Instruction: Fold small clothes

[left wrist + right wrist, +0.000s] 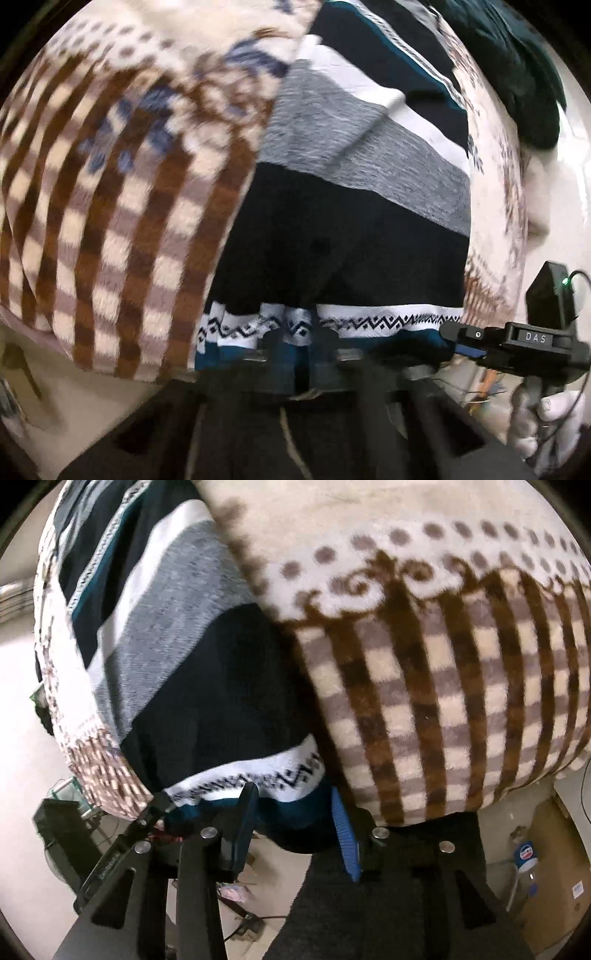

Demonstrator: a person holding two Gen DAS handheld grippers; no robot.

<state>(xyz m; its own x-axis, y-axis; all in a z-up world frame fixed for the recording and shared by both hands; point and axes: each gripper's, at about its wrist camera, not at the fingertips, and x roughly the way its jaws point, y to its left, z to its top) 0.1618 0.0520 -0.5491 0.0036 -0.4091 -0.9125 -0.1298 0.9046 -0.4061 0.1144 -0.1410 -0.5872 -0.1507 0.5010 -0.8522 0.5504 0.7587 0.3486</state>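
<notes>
The striped sweater [354, 236] stretches straight ahead from both jaws, its patterned hem [240, 775] crosswise between them, seemingly clamped by the left gripper [299, 350] and right gripper [291, 812] alike

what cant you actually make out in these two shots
- Left tool: left wrist view, motion blur and the striped sweater hem hide its fingertips; grip unclear.
- Right tool: right wrist view, fingers straddle the hem, contact hidden behind cloth.
- Checked blanket: both views, cut off by edges.
</notes>
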